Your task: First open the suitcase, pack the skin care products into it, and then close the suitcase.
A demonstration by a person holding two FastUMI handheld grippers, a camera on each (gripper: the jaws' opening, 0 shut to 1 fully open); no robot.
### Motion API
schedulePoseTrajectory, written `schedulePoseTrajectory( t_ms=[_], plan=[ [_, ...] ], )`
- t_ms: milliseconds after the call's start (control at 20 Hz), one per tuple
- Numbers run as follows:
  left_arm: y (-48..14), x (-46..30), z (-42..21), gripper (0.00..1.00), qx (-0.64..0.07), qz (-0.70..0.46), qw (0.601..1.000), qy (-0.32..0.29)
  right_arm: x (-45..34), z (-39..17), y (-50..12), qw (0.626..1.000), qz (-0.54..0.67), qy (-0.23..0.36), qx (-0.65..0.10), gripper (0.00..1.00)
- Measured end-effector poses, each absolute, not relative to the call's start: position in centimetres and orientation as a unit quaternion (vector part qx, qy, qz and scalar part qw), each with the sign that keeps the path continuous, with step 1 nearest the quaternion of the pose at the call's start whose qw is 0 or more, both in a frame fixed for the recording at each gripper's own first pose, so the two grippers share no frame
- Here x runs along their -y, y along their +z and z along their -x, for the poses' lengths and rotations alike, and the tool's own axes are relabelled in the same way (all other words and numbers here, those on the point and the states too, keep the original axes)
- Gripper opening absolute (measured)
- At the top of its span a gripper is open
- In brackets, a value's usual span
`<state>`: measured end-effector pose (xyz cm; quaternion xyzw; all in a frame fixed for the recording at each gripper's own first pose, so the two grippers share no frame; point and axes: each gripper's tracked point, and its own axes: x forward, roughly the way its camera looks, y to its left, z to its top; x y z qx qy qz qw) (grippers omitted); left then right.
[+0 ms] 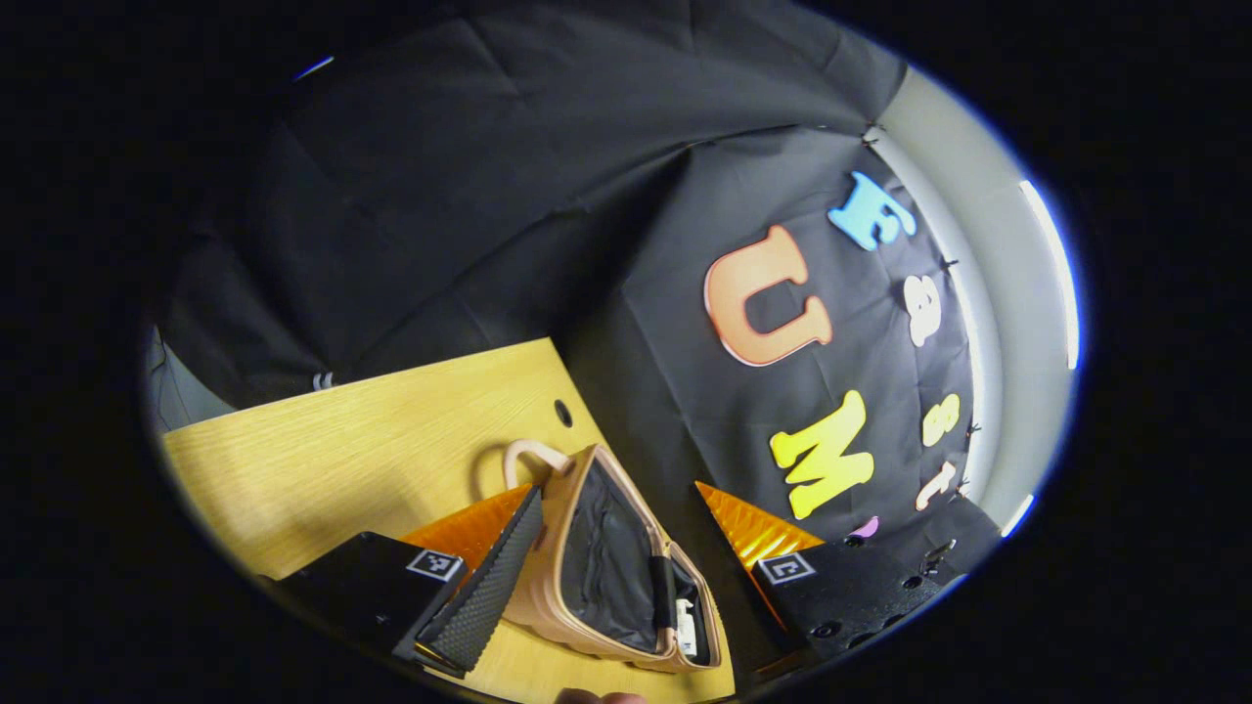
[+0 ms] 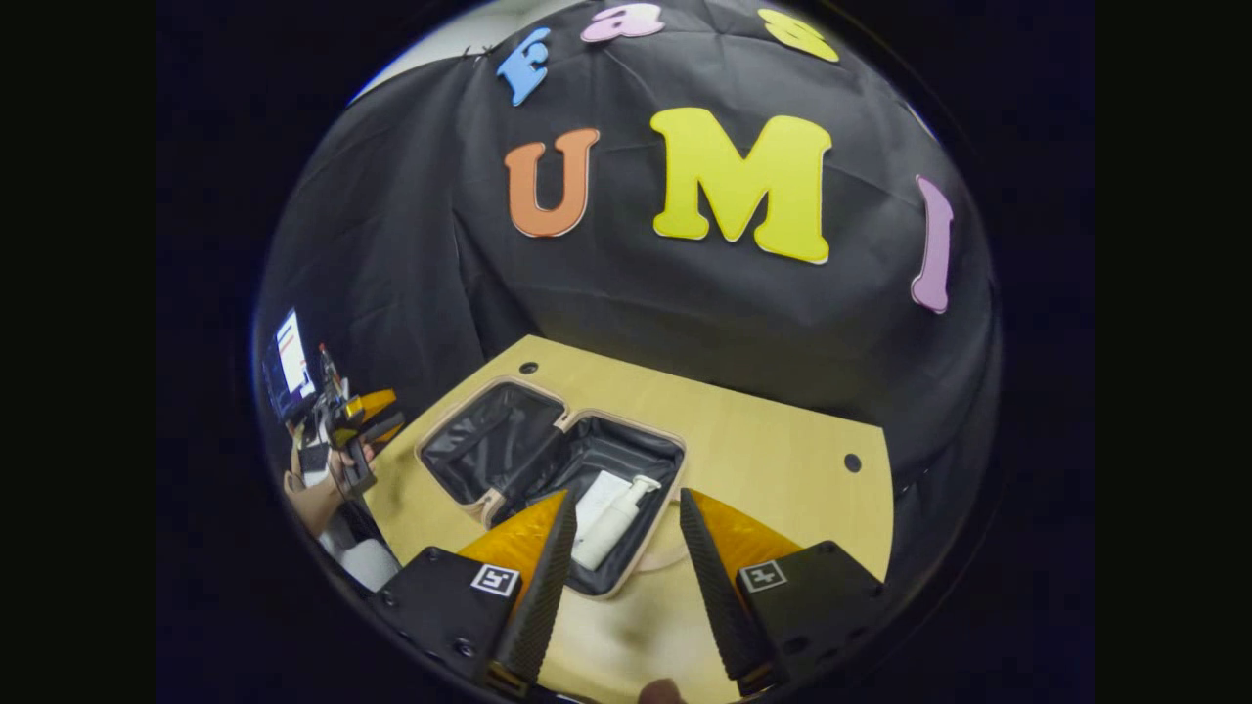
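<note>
Right gripper [image 2: 616, 577], fingers apart and empty, hovers low centre above the open suitcase [image 2: 553, 460]; bottle [image 2: 616, 518] lies inside. Left gripper [image 1: 626, 577], apart, straddles the lid [image 1: 606, 557]. Advice: swing it over evenly, clearing the bottle.

Left gripper view: set low, close behind the suitcase [image 1: 616, 557], seen edge-on between its own fingers, facing the booth wall. Right gripper view: held higher, looking down past its fingers into the suitcase [image 2: 553, 469]. Shared: suitcase, table [image 2: 782, 460].
</note>
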<state>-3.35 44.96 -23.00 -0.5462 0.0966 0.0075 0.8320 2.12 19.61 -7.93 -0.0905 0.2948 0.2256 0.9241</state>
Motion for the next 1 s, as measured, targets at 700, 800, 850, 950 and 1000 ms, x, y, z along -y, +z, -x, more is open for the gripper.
schedulePoseTrajectory(
  t_ms=[700,800,850,950,1000],
  plan=[
    [-30.4,-44.1,-3.7,0.78,-0.199,0.581,0.789,-0.004,-20.0,-0.8,-7.9,0.927,0.056,0.217,-0.301,0.64],
    [-31.2,-44.4,-4.5,0.65,-0.208,0.587,0.782,0.012,-19.7,-0.6,-7.7,0.929,0.059,0.213,-0.296,0.64],
    [-31.3,-44.8,-4.5,0.58,-0.208,0.584,0.784,0.023,-19.6,-0.5,-7.6,0.931,0.056,0.211,-0.294,0.64],
    [-31.5,-44.3,-5.5,0.3,-0.211,0.594,0.775,0.03,-19.1,-0.2,-7.4,0.933,0.049,0.206,-0.291,0.64],
    [-31.3,-44.1,-5.7,0.39,-0.216,0.597,0.772,0.032,-18.7,-0.2,-7.2,0.935,0.045,0.202,-0.288,0.64]
  ],
)
